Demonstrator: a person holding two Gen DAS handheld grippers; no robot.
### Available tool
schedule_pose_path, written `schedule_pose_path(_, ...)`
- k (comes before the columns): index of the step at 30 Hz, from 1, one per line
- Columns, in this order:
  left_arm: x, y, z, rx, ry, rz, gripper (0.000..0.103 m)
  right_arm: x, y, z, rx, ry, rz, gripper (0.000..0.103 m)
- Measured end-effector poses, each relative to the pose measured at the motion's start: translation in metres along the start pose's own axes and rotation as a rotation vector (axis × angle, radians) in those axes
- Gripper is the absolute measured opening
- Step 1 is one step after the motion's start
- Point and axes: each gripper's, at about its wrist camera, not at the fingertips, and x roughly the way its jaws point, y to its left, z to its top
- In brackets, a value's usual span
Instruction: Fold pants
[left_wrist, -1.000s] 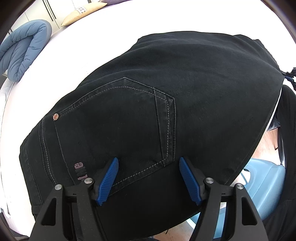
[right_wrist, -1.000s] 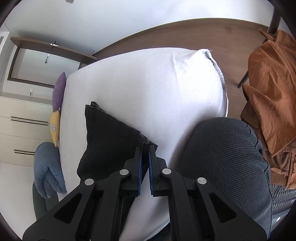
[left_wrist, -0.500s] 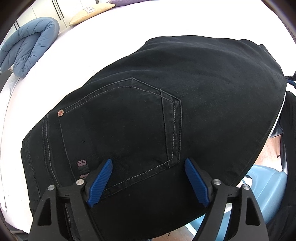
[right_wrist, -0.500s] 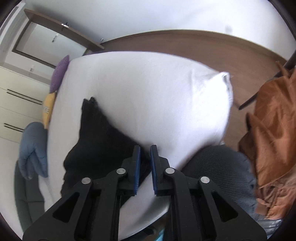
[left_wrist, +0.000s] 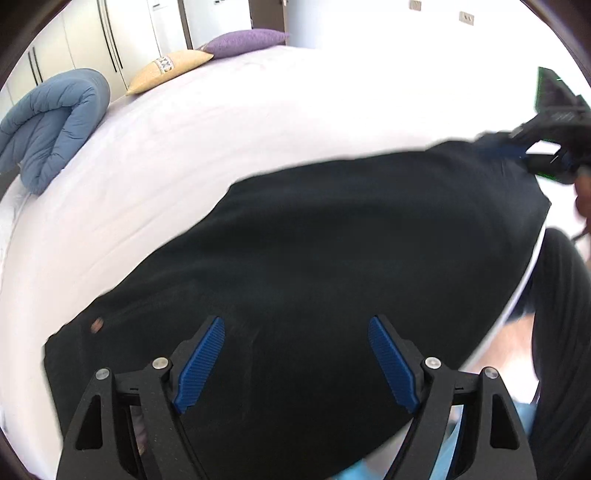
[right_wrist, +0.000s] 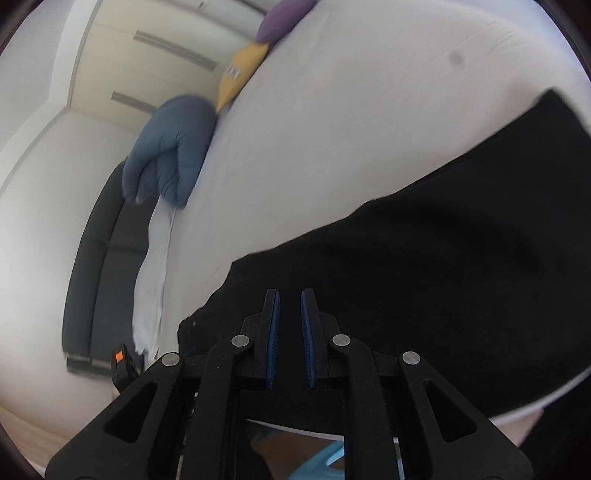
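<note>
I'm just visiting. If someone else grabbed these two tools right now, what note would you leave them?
Left gripper: jaws wide open, holding nothing, above the near end of the black pants.
Right gripper: jaws nearly together at the pants' other end; whether it grips cloth is unclear.
Pants lie flat on the white bed, seemingly folded already.
Left to do: probably one more fold, or a final tidy.

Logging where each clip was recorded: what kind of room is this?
Most likely a bedroom: black pants lie on a white-sheeted bed with cushions and a rolled blue duvet, beside tall wardrobe doors.
</note>
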Motion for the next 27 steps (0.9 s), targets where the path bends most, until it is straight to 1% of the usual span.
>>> schedule_pose_path(2, 0.018, -0.002, 0.01, -0.019, 0.013, -0.018, 0.082, 0.039, -0.002, 0.008, 0.024, 0.066, 0.036, 0.011)
schedule_pose_path(3, 0.027, -0.005, 0.012, -0.014, 0.028, -0.025, 0.082, 0.053, -0.009, 0.011, 0.053, 0.089, 0.013, 0.011)
schedule_pose_path(4, 0.034, -0.01, 0.013, -0.006, 0.046, -0.027, 0.082, 0.062, -0.02, 0.015, 0.08, 0.097, -0.039, 0.011)
schedule_pose_path(5, 0.044, -0.016, 0.016, 0.008, 0.072, -0.021, 0.082, 0.065, -0.029, 0.019, 0.077, 0.089, -0.077, 0.011)
schedule_pose_path(6, 0.051, -0.018, 0.012, 0.023, 0.089, -0.013, 0.083, 0.063, -0.039, 0.024, 0.07, 0.055, -0.102, 0.011)
schedule_pose_path(7, 0.051, -0.016, 0.01, 0.019, 0.084, -0.016, 0.083, 0.055, -0.055, 0.029, 0.095, 0.014, -0.114, 0.005)
schedule_pose_path(8, 0.051, -0.012, 0.008, -0.004, 0.075, -0.032, 0.083, 0.045, -0.072, 0.035, 0.141, -0.017, -0.1, 0.003)
schedule_pose_path(9, 0.051, -0.008, 0.007, -0.023, 0.073, -0.044, 0.083, 0.029, -0.091, 0.041, 0.196, -0.07, -0.099, 0.0)
schedule_pose_path(10, 0.051, -0.004, 0.005, -0.038, 0.071, -0.05, 0.083, 0.011, -0.107, 0.047, 0.231, -0.137, -0.107, 0.0)
schedule_pose_path(11, 0.051, -0.001, 0.003, -0.042, 0.069, -0.052, 0.083, -0.002, -0.12, 0.05, 0.25, -0.185, -0.106, 0.0)
schedule_pose_path(12, 0.051, 0.0, 0.002, -0.04, 0.068, -0.051, 0.084, -0.019, -0.135, 0.055, 0.271, -0.242, -0.131, 0.0)
schedule_pose_path(15, 0.051, 0.0, 0.002, -0.032, 0.069, -0.035, 0.084, -0.058, -0.162, 0.067, 0.301, -0.365, -0.198, 0.0)
schedule_pose_path(17, 0.047, -0.002, 0.003, -0.034, 0.061, -0.019, 0.084, -0.077, -0.173, 0.073, 0.31, -0.427, -0.231, 0.0)
schedule_pose_path(18, 0.044, -0.003, 0.003, -0.033, 0.055, -0.01, 0.084, -0.086, -0.174, 0.076, 0.3, -0.453, -0.27, 0.0)
schedule_pose_path(19, 0.043, -0.006, 0.005, -0.03, 0.049, -0.002, 0.084, -0.093, -0.173, 0.079, 0.291, -0.477, -0.311, 0.0)
schedule_pose_path(21, 0.034, -0.011, 0.007, -0.018, 0.023, 0.007, 0.084, -0.108, -0.168, 0.083, 0.294, -0.505, -0.34, 0.0)
schedule_pose_path(22, 0.028, -0.017, 0.007, -0.016, 0.012, 0.007, 0.084, -0.116, -0.16, 0.081, 0.294, -0.525, -0.357, 0.002)
schedule_pose_path(23, 0.025, -0.019, 0.01, -0.017, -0.002, 0.005, 0.084, -0.122, -0.15, 0.078, 0.282, -0.54, -0.353, 0.004)
schedule_pose_path(24, 0.023, -0.021, 0.013, -0.022, -0.015, -0.004, 0.084, -0.124, -0.14, 0.075, 0.258, -0.536, -0.315, 0.004)
schedule_pose_path(25, 0.02, -0.022, 0.013, -0.027, -0.023, -0.016, 0.084, -0.121, -0.126, 0.069, 0.222, -0.505, -0.245, 0.004)
schedule_pose_path(26, 0.021, -0.026, 0.016, -0.031, -0.028, -0.028, 0.084, -0.112, -0.11, 0.061, 0.189, -0.453, -0.175, 0.004)
schedule_pose_path(27, 0.024, -0.031, 0.02, -0.032, -0.03, -0.038, 0.084, -0.101, -0.095, 0.052, 0.156, -0.402, -0.126, 0.004)
